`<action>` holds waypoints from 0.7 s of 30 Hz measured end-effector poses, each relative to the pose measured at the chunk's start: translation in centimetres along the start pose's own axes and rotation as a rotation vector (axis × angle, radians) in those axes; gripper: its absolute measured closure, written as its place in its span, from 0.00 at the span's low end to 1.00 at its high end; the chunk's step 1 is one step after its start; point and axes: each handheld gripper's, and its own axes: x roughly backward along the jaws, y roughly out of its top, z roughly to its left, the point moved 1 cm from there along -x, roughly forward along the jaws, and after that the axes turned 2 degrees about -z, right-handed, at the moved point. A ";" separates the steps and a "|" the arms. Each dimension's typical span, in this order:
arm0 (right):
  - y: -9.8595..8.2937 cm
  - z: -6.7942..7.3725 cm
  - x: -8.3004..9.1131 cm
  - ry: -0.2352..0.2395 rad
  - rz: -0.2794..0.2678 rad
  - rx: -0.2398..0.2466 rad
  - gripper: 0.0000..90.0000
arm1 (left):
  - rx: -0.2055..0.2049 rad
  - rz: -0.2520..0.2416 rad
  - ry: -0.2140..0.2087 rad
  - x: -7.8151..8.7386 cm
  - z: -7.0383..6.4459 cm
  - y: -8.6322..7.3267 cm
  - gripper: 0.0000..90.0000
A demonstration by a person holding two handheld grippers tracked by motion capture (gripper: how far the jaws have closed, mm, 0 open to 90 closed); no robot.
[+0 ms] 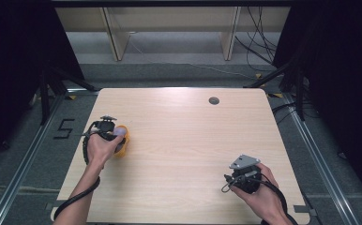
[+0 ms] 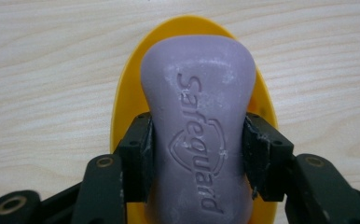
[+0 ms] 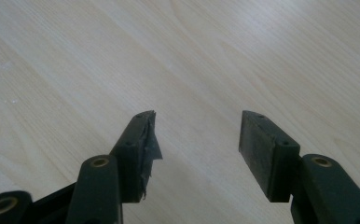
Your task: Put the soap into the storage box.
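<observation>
**Left gripper clamped on soap bar over yellow dish; right gripper idle**

Left gripper (image 1: 108, 127), left-centre of the high view: held in person's left hand (image 1: 101, 149), near the table's (image 1: 188, 140) left edge. In the left gripper view its jaws press both sides of a purple soap bar (image 2: 197, 135) at the bar's narrow waist, pads touching w/ no gap. Bar is embossed "Safeguard", lettering running lengthwise. Bar sits over a yellow oval soap dish (image 2: 128, 100), dish rim showing around the bar's far end and both flanks. Cannot tell whether bar rests in dish or is lifted just clear. In the high view dish (image 1: 124, 140) shows as an orange-yellow patch just right of the left hand.

Right gripper (image 1: 245, 176), lower right of the high view: held in right hand (image 1: 263, 190), well apart from soap and dish. In the right gripper view its jaws stand apart, bare wood between them, nothing gripped. Left pad (image 3: 149, 144) has torn, ragged lining.
</observation>
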 end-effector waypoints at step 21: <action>0.0 0.0 0.0 0.002 -0.002 0.003 0.52 | -0.035 -0.205 -0.013 4.7 -0.4 -0.2 0.43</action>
